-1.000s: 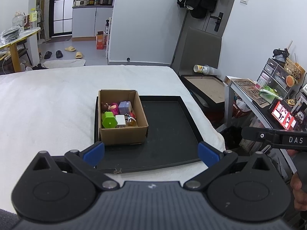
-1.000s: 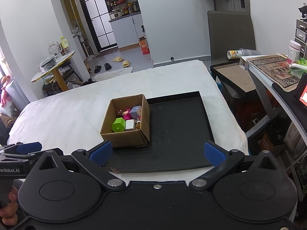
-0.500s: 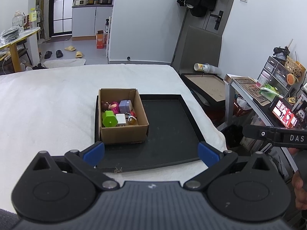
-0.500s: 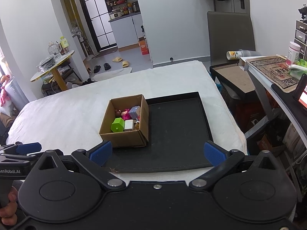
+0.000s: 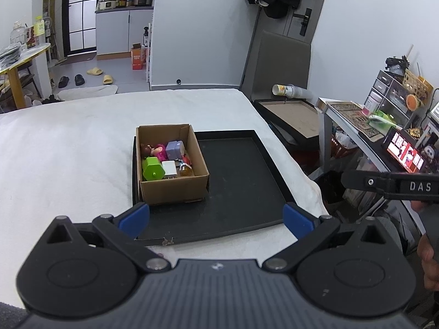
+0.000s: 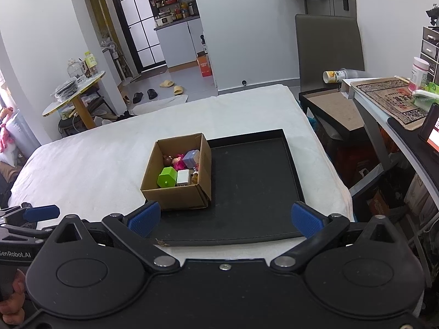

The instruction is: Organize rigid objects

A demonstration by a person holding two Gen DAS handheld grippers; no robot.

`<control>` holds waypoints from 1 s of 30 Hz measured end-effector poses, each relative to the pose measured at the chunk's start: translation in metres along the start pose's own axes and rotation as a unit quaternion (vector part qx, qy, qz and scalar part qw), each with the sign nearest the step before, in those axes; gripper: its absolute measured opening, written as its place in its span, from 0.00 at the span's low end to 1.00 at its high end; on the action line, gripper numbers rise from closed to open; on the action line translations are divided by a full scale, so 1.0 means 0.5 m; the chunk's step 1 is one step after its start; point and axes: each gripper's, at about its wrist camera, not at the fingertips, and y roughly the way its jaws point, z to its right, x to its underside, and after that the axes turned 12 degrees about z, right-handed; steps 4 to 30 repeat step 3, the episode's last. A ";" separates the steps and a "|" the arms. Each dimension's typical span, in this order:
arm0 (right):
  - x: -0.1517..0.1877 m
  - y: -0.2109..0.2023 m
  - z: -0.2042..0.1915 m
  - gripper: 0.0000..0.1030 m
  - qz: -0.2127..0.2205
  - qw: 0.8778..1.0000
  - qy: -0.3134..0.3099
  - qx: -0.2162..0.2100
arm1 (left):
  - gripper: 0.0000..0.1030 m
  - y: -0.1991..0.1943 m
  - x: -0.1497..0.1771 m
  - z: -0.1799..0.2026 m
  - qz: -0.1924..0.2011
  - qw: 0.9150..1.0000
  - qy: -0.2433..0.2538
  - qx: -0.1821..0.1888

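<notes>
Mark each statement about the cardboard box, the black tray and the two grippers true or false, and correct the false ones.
1. The brown cardboard box sits on the black rectangular tray. True.
2. The box is empty. False: it holds small items, including a green hexagonal block and a white plug-like block.
3. The left gripper grips the green block. False: it is open and holds nothing.
4. The right gripper is open. True.

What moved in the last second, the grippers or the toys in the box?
Almost nothing moved. The left gripper and right gripper both hover wide open and empty short of the black tray, with only a slight camera drift. The brown cardboard box and its toys, such as the green hexagonal block, sit as before.
</notes>
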 end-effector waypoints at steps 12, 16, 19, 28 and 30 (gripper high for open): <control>0.000 0.000 0.000 1.00 0.000 1.000 0.000 0.000 | 1.00 0.003 0.002 0.001 -0.004 1.000 0.000 -0.001; 0.000 0.000 0.000 1.00 0.000 1.000 0.000 0.000 | 1.00 0.003 0.002 0.001 -0.004 1.000 0.000 -0.001; 0.000 0.000 0.000 1.00 0.000 1.000 0.000 0.000 | 1.00 0.003 0.002 0.001 -0.004 1.000 0.000 -0.001; 0.000 0.000 0.000 1.00 0.000 1.000 0.000 0.000 | 1.00 0.003 0.002 0.001 -0.004 1.000 0.000 -0.001; 0.000 0.000 0.000 1.00 0.000 1.000 0.000 0.000 | 1.00 0.003 0.002 0.001 -0.004 1.000 0.000 -0.001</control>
